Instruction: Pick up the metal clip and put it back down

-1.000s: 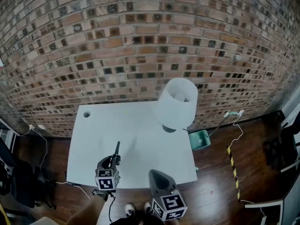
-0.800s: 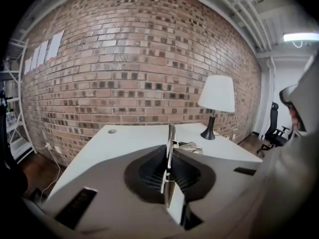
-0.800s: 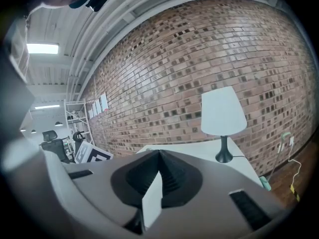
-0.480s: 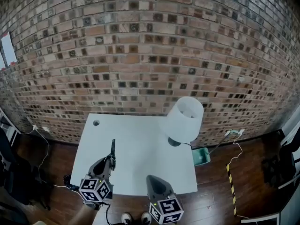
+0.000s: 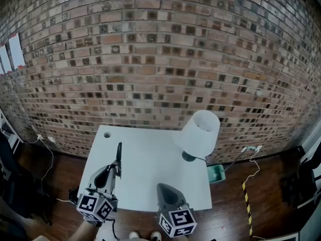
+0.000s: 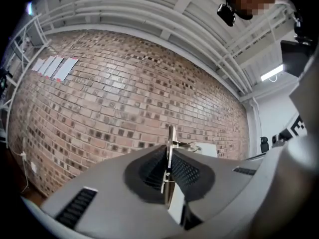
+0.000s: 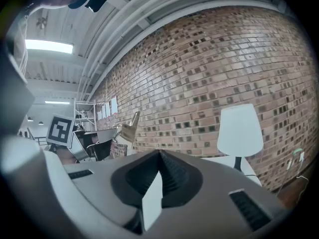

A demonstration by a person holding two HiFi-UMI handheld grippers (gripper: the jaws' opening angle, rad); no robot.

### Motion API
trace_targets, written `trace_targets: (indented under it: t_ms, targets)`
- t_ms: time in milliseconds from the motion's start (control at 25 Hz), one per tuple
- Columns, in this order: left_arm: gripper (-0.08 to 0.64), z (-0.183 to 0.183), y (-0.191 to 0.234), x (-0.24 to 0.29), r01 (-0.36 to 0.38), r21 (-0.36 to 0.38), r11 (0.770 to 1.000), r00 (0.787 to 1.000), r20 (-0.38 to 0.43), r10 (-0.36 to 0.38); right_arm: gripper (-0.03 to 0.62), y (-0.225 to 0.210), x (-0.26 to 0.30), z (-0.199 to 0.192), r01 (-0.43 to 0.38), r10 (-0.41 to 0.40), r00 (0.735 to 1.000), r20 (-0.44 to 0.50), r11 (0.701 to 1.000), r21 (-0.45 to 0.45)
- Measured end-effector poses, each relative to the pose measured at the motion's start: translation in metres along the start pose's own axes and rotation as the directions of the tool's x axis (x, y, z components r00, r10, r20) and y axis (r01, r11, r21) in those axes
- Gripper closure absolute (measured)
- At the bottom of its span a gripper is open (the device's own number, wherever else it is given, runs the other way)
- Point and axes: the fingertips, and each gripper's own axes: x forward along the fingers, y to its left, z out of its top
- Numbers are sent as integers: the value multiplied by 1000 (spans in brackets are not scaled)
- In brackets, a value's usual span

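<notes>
Silvery thin metal clip point(image 6: 171, 146) stood edge-on, pinched in your grey left gripper's point(image 6: 168, 171) clenched jaws, poking past the tips, in the air above the white rectangular table point(image 5: 150, 159). Lower it level and slowly; release only on contact. Your grey right gripper point(image 7: 159, 159) was closed and empty, beside the clip, not touching.

Two claws show at the bottom of the frame, the left claw point(image 5: 118, 169) and the right claw point(image 5: 164, 189), and there is one metal clip point(image 5: 119, 153). One white tabletop point(image 5: 150, 159) fills the lower middle, with one round hole point(image 5: 107, 134) at its upper left corner and one white lamp point(image 5: 200, 132) at its upper right. One teal bin point(image 5: 216, 172) sits on the floor point(image 5: 235, 205) to the right.
</notes>
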Motion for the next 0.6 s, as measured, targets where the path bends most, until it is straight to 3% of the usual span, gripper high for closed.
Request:
trace_targets:
  t_ms: [600]
  targets:
    - [531, 5, -12, -11, 40, 16, 999, 999, 12, -40, 609, 10, -8, 2, 0, 0, 1000, 8, 1000, -5]
